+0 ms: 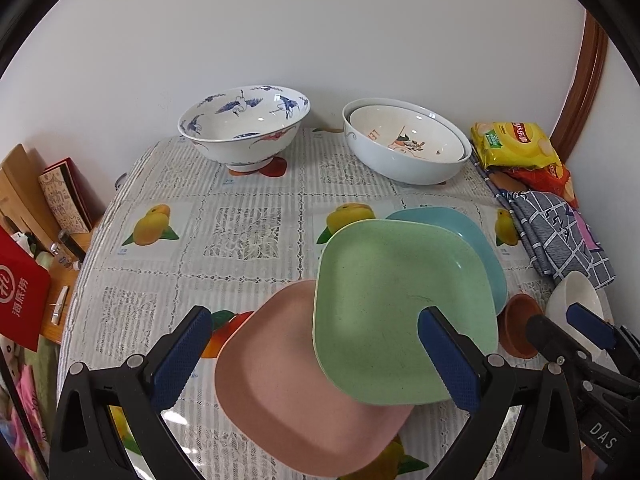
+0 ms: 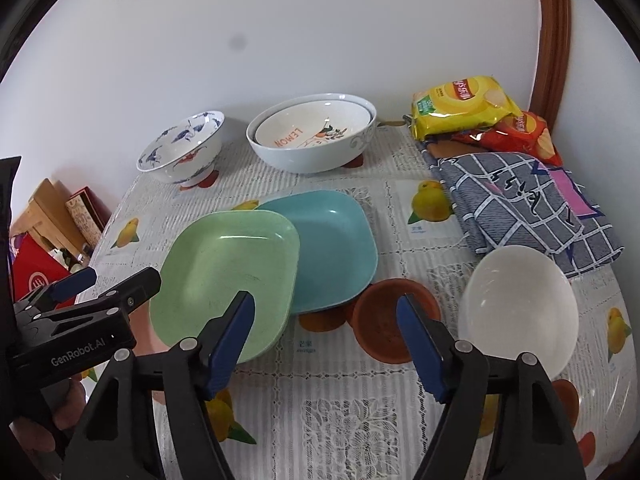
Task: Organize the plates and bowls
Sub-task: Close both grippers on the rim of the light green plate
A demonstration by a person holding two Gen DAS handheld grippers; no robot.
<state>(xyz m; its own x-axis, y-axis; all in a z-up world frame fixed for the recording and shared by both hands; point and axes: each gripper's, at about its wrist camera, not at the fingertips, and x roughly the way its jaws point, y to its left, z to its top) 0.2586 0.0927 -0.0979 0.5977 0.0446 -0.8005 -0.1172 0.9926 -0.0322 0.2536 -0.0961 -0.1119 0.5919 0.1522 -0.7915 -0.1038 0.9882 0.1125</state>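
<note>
Three square plates overlap on the table: a pink plate (image 1: 288, 392) lowest, a green plate (image 1: 392, 312) (image 2: 224, 272) on it, and a blue plate (image 1: 460, 236) (image 2: 336, 248) behind. My left gripper (image 1: 316, 316) hovers open above the pink and green plates, holding nothing. My right gripper (image 2: 325, 298) is open over the gap between the blue plate's edge and a brown saucer (image 2: 384, 320), holding nothing. A small white bowl (image 2: 520, 308) sits right of the saucer. At the back stand a crane-patterned bowl (image 1: 244, 128) and a lemon bowl (image 2: 312, 136) nested in a larger white bowl (image 1: 400, 168).
Chip bags (image 2: 464, 104) and a folded checked cloth (image 2: 520, 204) lie at the table's right back. Boxes (image 1: 60, 196) and a red carton (image 1: 20, 296) sit off the left edge. A wall runs close behind the bowls.
</note>
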